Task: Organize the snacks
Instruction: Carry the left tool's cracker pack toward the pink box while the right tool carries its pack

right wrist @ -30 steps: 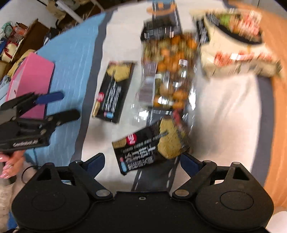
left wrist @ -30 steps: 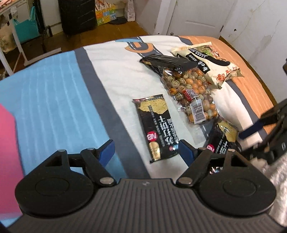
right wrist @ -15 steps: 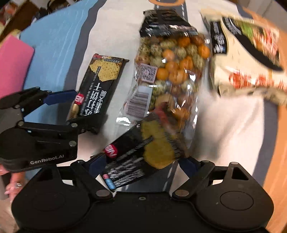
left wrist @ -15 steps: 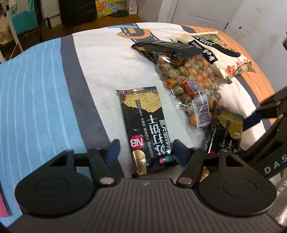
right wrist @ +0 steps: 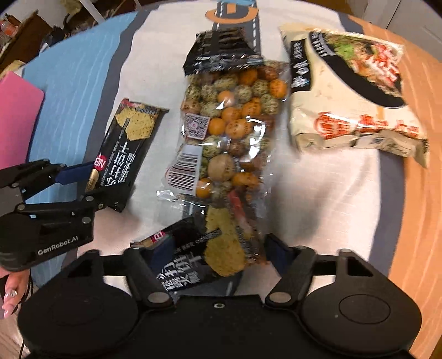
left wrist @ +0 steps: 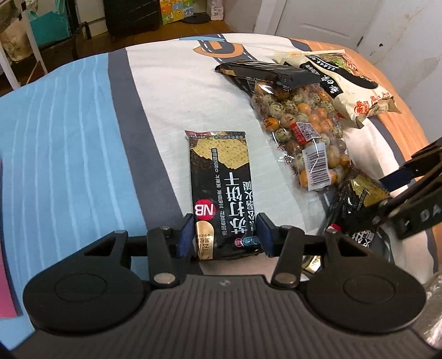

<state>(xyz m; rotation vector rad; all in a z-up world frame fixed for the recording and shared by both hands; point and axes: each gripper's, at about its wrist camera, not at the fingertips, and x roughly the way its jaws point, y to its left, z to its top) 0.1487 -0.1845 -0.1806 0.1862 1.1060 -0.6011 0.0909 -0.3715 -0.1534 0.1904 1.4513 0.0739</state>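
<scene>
Both hand-held grippers (left wrist: pixel 224 237) (right wrist: pixel 218 255) closed, apparently touching their cracker packs (left wrist: pixel 221 190) (right wrist: pixel 193 265).

Setting: a home bedroom. The work surface is a bed (left wrist: pixel 83 132) covered by a sheet with blue, grey, white and orange bands and a road print. Beyond its far edge: wood floor (left wrist: pixel 91 47), a dark suitcase (left wrist: pixel 132 13), a teal bag (left wrist: pixel 49 26), a white door (left wrist: pixel 323 19) and scuffed white walls (left wrist: pixel 406 33).
</scene>
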